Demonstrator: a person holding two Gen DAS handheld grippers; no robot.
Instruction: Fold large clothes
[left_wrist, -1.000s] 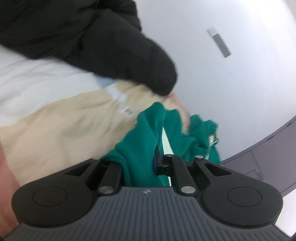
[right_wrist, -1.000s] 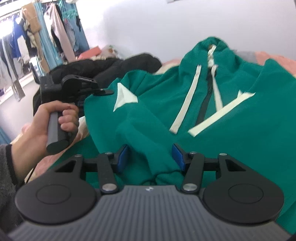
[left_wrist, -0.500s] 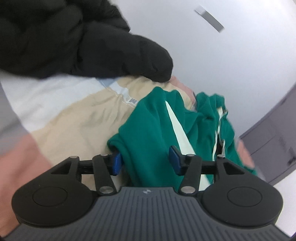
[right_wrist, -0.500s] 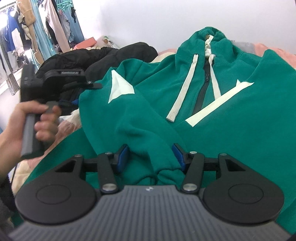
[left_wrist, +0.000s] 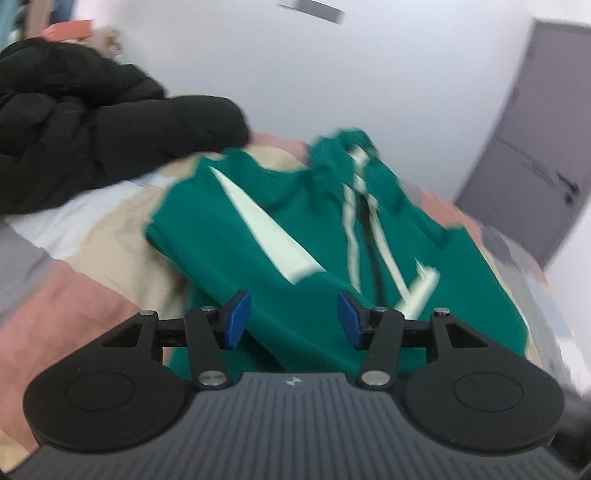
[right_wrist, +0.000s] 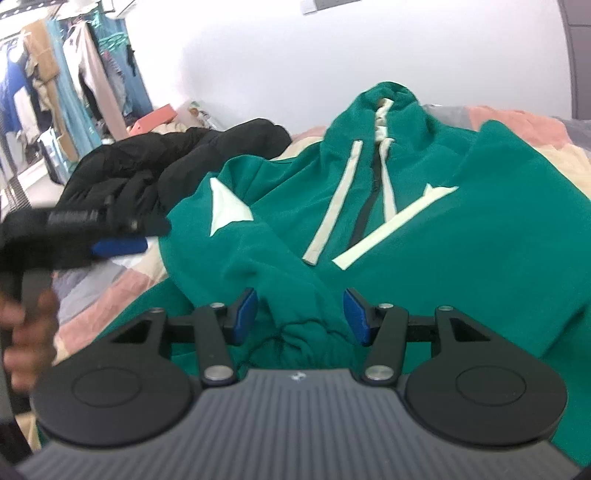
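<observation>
A green zip hoodie (right_wrist: 424, 236) with cream stripes and drawstrings lies front up on the bed, both sleeves folded in across the chest. It also shows in the left wrist view (left_wrist: 295, 236). My left gripper (left_wrist: 291, 319) is open and empty above the left sleeve; it also shows at the left of the right wrist view (right_wrist: 110, 240). My right gripper (right_wrist: 301, 315) is open, its jaws either side of the bunched sleeve cuff (right_wrist: 303, 332) without pinching it.
A black puffer jacket (right_wrist: 155, 166) lies on the bed left of the hoodie. The bedspread (left_wrist: 74, 295) has pink, beige and grey patches. A clothes rack (right_wrist: 55, 92) stands at far left. A grey door (left_wrist: 535, 147) is at the right.
My left gripper opened and let go of the green sleeve, then swung back and left. The sleeve now lies folded over the chest. My right gripper stayed open near the cuff.
</observation>
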